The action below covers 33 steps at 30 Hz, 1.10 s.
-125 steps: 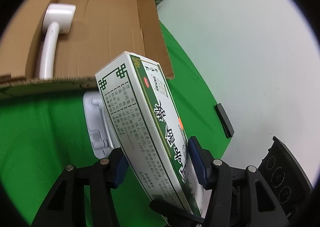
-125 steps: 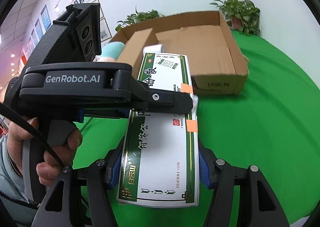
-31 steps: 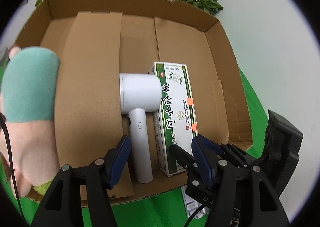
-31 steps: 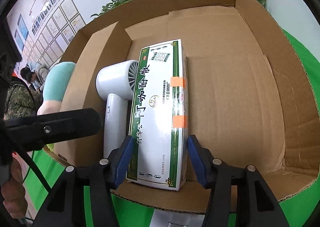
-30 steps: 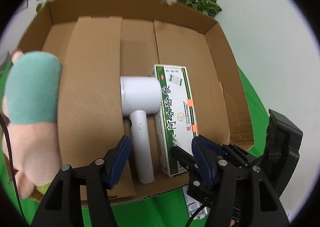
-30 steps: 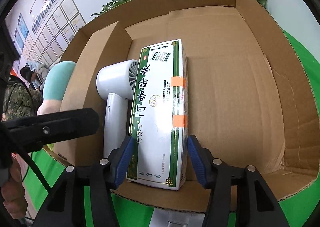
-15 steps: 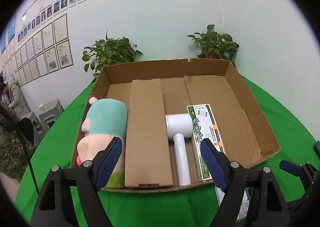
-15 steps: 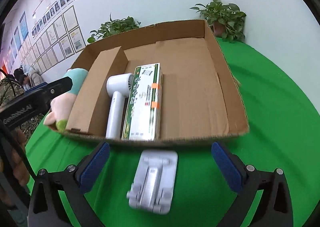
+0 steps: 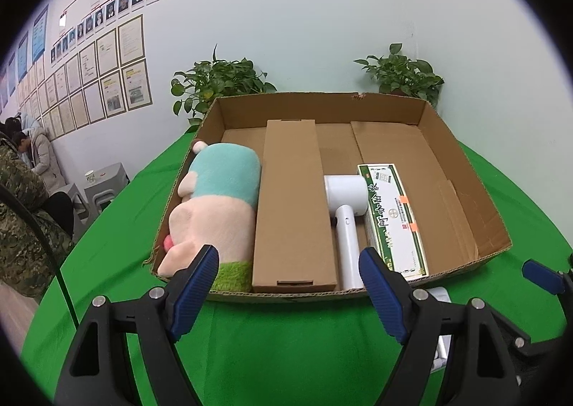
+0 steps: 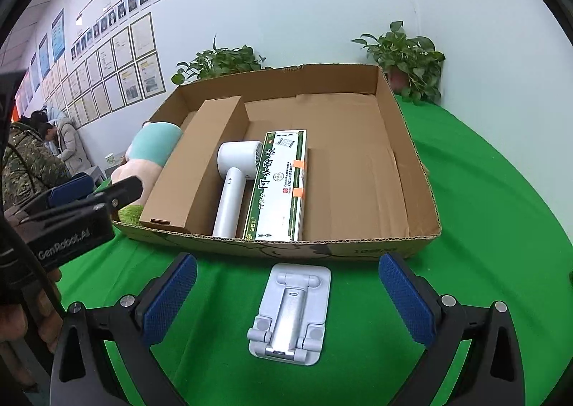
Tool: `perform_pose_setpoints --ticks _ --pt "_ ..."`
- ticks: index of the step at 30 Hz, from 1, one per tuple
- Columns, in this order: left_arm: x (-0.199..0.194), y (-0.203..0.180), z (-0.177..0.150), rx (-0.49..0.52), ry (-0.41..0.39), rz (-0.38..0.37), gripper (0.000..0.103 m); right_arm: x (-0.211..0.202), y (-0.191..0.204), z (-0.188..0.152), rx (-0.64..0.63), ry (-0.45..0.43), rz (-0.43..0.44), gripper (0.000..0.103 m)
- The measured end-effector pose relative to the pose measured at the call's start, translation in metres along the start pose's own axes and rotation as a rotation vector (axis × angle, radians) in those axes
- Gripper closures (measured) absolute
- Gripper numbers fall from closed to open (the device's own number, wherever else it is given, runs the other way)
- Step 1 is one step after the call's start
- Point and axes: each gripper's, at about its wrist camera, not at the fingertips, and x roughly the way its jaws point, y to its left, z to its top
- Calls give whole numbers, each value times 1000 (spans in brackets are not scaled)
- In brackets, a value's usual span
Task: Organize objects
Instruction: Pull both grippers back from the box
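A green-and-white carton (image 9: 392,216) (image 10: 279,187) lies flat in the cardboard box (image 9: 469,212) (image 10: 408,169), beside a white hair dryer (image 9: 345,212) (image 10: 234,176), a long brown box (image 9: 292,201) (image 10: 195,162) and a plush toy (image 9: 211,205) (image 10: 147,155). On the green cloth in front of the box lies a folded silver stand (image 10: 290,313), between the fingers of my right gripper (image 10: 288,298), which is open and touches nothing. My left gripper (image 9: 288,284) hovers open before the box's near wall, empty. The right gripper's blue pad (image 9: 540,277) shows at the left wrist view's right edge.
Two potted plants (image 9: 218,83) (image 9: 404,72) stand behind the box against the wall. People sit at the far left (image 9: 25,169). A hand (image 10: 21,316) holds the left gripper's handle at the right wrist view's left edge. Green cloth (image 10: 501,209) spreads right of the box.
Both grippers let go of the carton, opened wide and drew back out of the box toward me. The silver stand came into the right wrist view.
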Motion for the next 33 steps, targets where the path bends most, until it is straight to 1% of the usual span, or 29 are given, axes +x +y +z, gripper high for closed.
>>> perform_pose_setpoints --ticks 4,9,13,16,22,27,30,33 --pt "3 4 -4 -13 14 -7 22 4 -2 1 13 3 0 1" --pt "6 5 -5 -36 20 -29 22 5 -2 0 6 21 -55 1" --pt "3 2 -7 -24 20 -40 22 7 -7 -2 20 36 -68 0" --pt "3 0 -9 -22 36 -67 22 8 -9 -3 28 48 -60 1" --pt "-1 -2 -10 -9 39 -52 22 4 -8 -6 30 48 -39 1" --pt "-2 -4 -10 0 40 -39 22 -5 -6 -6 28 3 2 1" --pt "-2 -6 -10 5 39 -37 22 -10 -6 -4 26 -20 1 1" --pt "-3 -7 -10 6 37 -38 22 -12 -8 -4 32 -21 -4 0"
